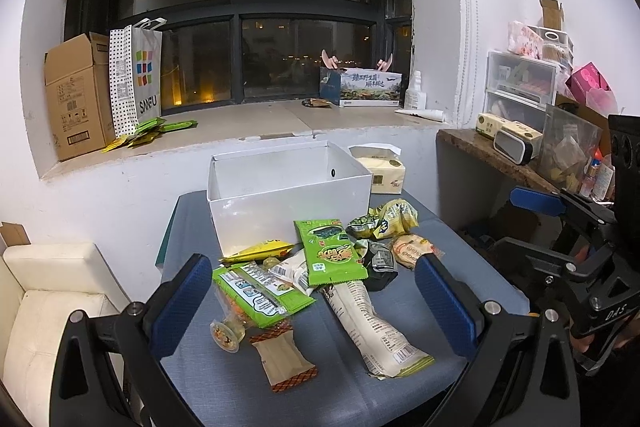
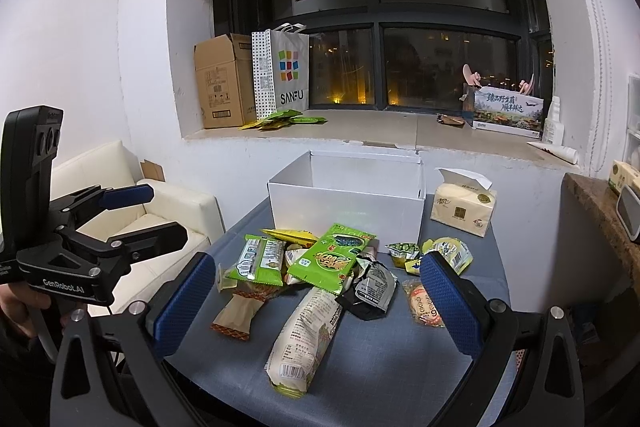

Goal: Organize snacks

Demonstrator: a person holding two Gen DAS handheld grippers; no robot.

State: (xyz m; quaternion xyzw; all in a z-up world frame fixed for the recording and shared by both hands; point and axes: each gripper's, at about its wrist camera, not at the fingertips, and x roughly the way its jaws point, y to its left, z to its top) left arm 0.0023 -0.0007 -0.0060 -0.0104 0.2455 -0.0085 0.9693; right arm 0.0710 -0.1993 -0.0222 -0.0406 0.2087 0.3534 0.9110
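Note:
Several snack packets lie piled on a blue-grey table (image 1: 360, 387) in front of an open white box (image 1: 288, 195) that looks empty. A green packet (image 1: 330, 251) tops the pile, a long cream packet (image 1: 372, 327) lies near me, and a brown-ended packet (image 1: 284, 359) sits at front left. In the right wrist view I see the same box (image 2: 348, 203), green packet (image 2: 330, 259) and cream packet (image 2: 308, 331). My left gripper (image 1: 316, 303) is open above the pile, holding nothing. My right gripper (image 2: 320, 303) is open over the near packets, holding nothing.
A tissue pack (image 2: 464, 211) stands right of the box. A cream sofa (image 1: 48, 307) is left of the table. The windowsill holds a cardboard box (image 1: 76, 95), a paper bag (image 1: 136, 79) and green packets (image 1: 152, 131). A cluttered shelf (image 1: 520, 147) is at right.

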